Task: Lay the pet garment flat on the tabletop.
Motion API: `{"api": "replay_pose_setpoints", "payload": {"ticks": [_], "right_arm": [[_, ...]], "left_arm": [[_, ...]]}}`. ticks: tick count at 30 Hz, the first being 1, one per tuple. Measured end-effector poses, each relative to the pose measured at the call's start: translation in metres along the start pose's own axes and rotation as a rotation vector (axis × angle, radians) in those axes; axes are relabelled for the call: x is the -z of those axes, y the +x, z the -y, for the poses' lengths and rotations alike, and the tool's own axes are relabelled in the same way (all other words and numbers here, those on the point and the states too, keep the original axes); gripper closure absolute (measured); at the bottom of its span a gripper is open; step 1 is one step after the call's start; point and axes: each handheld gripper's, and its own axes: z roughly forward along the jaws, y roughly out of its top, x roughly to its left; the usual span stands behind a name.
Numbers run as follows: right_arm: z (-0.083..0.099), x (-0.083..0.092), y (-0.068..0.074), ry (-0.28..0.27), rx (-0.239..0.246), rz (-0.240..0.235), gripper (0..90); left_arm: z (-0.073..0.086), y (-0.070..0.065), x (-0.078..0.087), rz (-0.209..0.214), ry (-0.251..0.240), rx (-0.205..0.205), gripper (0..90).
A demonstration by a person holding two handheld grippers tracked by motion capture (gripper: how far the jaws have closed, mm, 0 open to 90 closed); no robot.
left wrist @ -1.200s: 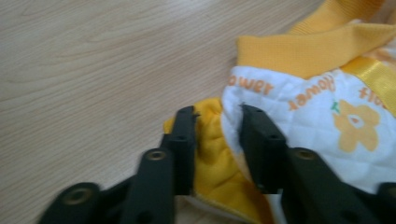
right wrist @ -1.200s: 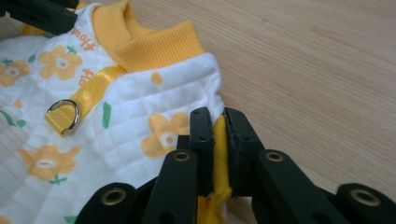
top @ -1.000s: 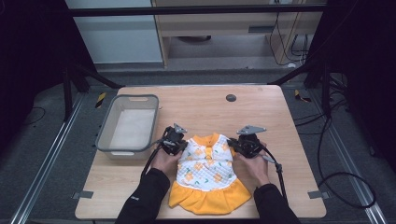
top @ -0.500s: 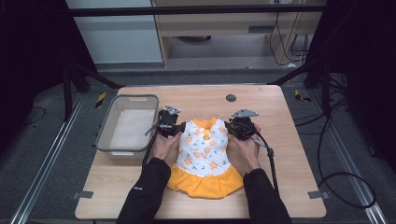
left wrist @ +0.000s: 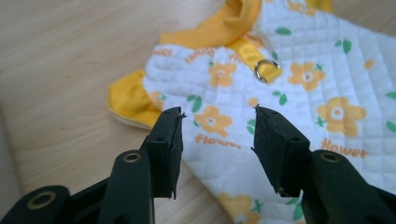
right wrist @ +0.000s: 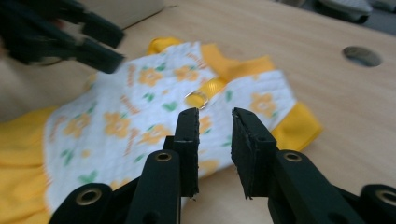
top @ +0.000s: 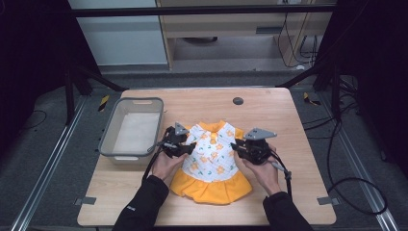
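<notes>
A small white quilted dress (top: 211,159) with orange flowers, a yellow collar and a yellow skirt lies flat on the wooden table (top: 288,120). My left gripper (top: 188,145) hovers over its left shoulder. In the left gripper view that gripper (left wrist: 217,135) is open above the flowered cloth (left wrist: 299,93), with nothing between the jaws. My right gripper (top: 237,147) hangs by the right shoulder. It (right wrist: 215,135) is open too, with a narrower gap, above the dress (right wrist: 140,116). Both pairs of jaws have just been opening. A metal ring (left wrist: 267,70) sits below the collar.
A grey plastic bin (top: 108,132) stands on the table left of the dress, close to my left gripper. A dark round hole (top: 237,101) lies in the tabletop beyond the dress. In the right gripper view the other gripper (right wrist: 70,32) shows blurred at top left.
The dress has slid away from the person across the table. Both grippers, which were shut on its shoulders, have let go, opened and lifted slightly off the cloth.
</notes>
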Motion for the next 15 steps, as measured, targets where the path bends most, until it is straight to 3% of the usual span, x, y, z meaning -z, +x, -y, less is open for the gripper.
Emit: {"api": "replay_pose_setpoints", "payload": {"ticks": [3, 7, 12, 15], "right_arm": [[0.016, 0.003, 0.013, 0.025, 0.011, -0.044, 72.5], [0.041, 0.002, 0.025, 0.091, 0.02, -0.084, 72.4], [0.063, -0.009, 0.029, 0.182, 0.034, -0.087, 72.2], [0.063, -0.007, 0.028, 0.191, 0.024, -0.084, 74.4]], "left_arm": [[0.007, -0.006, -0.015, -0.002, 0.039, -0.023, 51.5], [0.015, -0.011, -0.025, -0.003, 0.056, -0.012, 51.4], [0.024, -0.016, -0.025, -0.015, 0.022, 0.016, 51.5], [0.027, -0.019, -0.022, -0.022, 0.011, 0.016, 51.4]]}}
